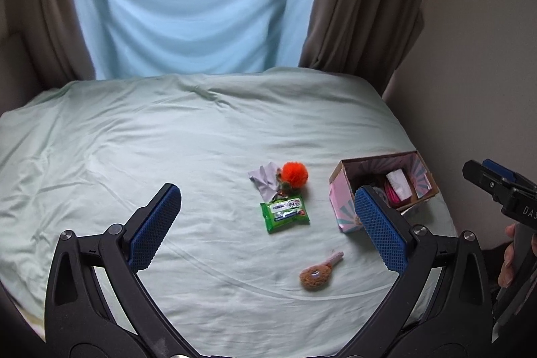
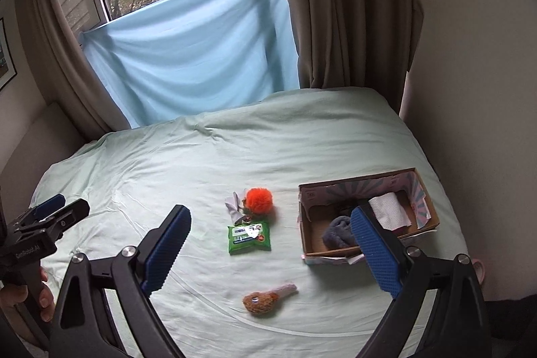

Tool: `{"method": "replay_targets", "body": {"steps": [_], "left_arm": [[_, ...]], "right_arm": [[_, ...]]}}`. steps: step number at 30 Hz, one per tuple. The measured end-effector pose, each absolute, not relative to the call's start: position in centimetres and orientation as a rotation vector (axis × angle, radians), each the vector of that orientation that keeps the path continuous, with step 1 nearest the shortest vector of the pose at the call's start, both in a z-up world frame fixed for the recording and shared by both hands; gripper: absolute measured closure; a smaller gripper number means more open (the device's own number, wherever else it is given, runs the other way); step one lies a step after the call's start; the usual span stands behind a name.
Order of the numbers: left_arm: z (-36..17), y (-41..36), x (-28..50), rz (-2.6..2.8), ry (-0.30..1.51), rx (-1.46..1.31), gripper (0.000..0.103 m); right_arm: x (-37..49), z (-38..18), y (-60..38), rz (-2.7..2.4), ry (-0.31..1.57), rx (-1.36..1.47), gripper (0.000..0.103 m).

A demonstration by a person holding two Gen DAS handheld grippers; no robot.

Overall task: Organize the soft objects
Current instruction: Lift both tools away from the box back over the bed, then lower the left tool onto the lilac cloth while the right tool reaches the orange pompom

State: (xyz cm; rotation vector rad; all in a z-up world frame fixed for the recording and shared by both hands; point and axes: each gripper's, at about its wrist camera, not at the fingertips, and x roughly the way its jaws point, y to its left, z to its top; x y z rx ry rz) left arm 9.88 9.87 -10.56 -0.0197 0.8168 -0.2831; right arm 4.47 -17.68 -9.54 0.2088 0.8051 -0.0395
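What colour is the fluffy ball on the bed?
Bright orange; the pom-pom shows best in the right wrist view.

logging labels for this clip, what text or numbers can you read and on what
"99.9" on the green wipes pack; its other print is too small to read.
"DAS", cut off by the picture's edge, on the right gripper, seen from the left wrist view.
"GenRobot.AI" on the left gripper, seen from the right wrist view.
The box shows a small mark on its inner wall, too blurred to read.
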Motion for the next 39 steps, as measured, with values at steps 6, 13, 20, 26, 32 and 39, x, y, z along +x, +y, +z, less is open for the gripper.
{"method": "replay_targets", "body": {"steps": [6, 13, 20, 26, 32, 39], "left_arm": [[-14.4, 10.7, 14.3, -0.392, 0.851, 0.033, 0.0], [-21.8, 9.8, 20.3, -0.509, 0.89, 0.104, 0.0], [-29.6, 8.4, 25.8, -0.583, 0.935, 0.154, 0.0], [-35.8, 7.2, 29.6, -0.648, 0.976, 0.228, 0.001], [-40.9, 6.2, 32.7, -0.692, 1.004, 0.28, 0.001], [-45.8, 4.2, 35.1, -0.749, 1.03, 0.298, 0.002]], "right_arm": [[7.7, -12.0, -15.2, -0.056, 0.809, 0.231, 0.008], [13.8, -17.5, -13.1, -0.03, 0.838, 0.201, 0.008], [19.3, -24.4, -12.1, 0.002, 0.894, 0.197, 0.008], [23.3, -30.5, -11.8, 0.001, 0.96, 0.212, 0.008], [26.7, -36.2, -12.0, -0.019, 1.024, 0.244, 0.012], [30.0, -41.3, -12.4, -0.031, 1.083, 0.245, 0.019]]}}
